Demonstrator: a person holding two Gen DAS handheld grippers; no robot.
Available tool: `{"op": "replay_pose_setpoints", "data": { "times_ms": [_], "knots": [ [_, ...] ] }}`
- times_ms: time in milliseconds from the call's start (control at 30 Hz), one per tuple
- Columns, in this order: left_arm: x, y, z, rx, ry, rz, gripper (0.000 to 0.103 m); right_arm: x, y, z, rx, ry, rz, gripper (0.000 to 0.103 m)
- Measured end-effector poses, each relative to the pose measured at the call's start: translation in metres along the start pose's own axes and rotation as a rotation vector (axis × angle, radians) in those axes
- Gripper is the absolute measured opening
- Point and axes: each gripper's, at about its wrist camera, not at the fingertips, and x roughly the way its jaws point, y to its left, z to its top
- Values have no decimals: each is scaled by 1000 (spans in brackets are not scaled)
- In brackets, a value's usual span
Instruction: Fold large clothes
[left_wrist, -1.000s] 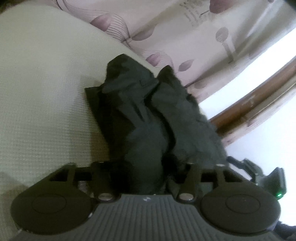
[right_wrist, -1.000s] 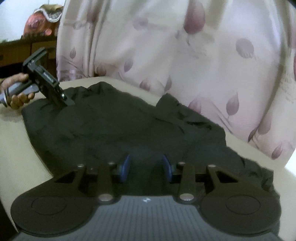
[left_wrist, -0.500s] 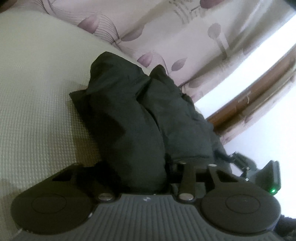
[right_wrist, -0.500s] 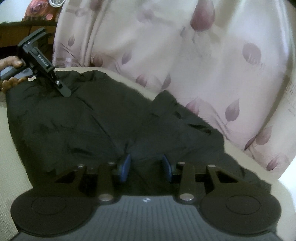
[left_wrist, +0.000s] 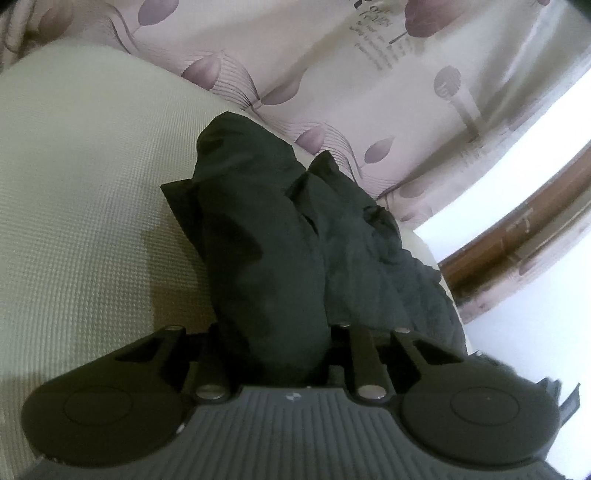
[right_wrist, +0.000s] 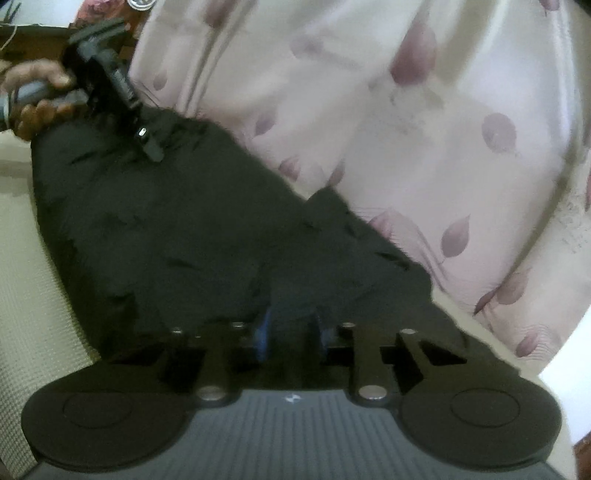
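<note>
A large black garment (left_wrist: 280, 251) lies bunched on a cream textured bed (left_wrist: 81, 206). My left gripper (left_wrist: 284, 350) is shut on a thick fold of it; the cloth hides the fingertips. In the right wrist view the garment (right_wrist: 177, 236) spreads wide and my right gripper (right_wrist: 291, 332) is shut on its near edge, with blue pads (right_wrist: 263, 334) showing either side of the cloth. The left gripper (right_wrist: 122, 96) also shows there at the garment's far corner, held by a hand.
A pale curtain with purple leaf prints (right_wrist: 406, 129) hangs right behind the bed. A brown wooden frame (left_wrist: 524, 236) stands at the right. Dark wooden furniture (right_wrist: 33, 40) is at the far left.
Both grippers have lifted and pulled the garment taut and flatter. The left gripper has moved up and away in the right view. The cloth's crumpled folds have smoothed.
</note>
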Motion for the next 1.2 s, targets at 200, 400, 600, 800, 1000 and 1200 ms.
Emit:
{"op": "replay_pose_setpoints", "data": {
  "times_ms": [200, 400, 600, 800, 1000, 1200],
  "knots": [
    [-16, -48, 12, -31, 26, 67, 22, 20, 5, -10, 64, 17, 42, 4],
    [-22, -115, 20, -34, 23, 78, 22, 25, -1, -12, 154, 28, 70, 3],
    [1, -176, 17, -14, 19, 42, 22, 29, -5, -11, 237, 43, 92, 3],
    [37, -218, 9, -3, 47, 13, 22, 29, -11, -13, 286, 42, 125, 3],
    [64, -228, 1, -50, 52, -9, 22, 29, -24, -18, 365, 32, 179, 3],
    [79, -232, -7, -70, 70, -37, 23, 29, -39, -24, 480, 24, 245, 3]
  ]
}}
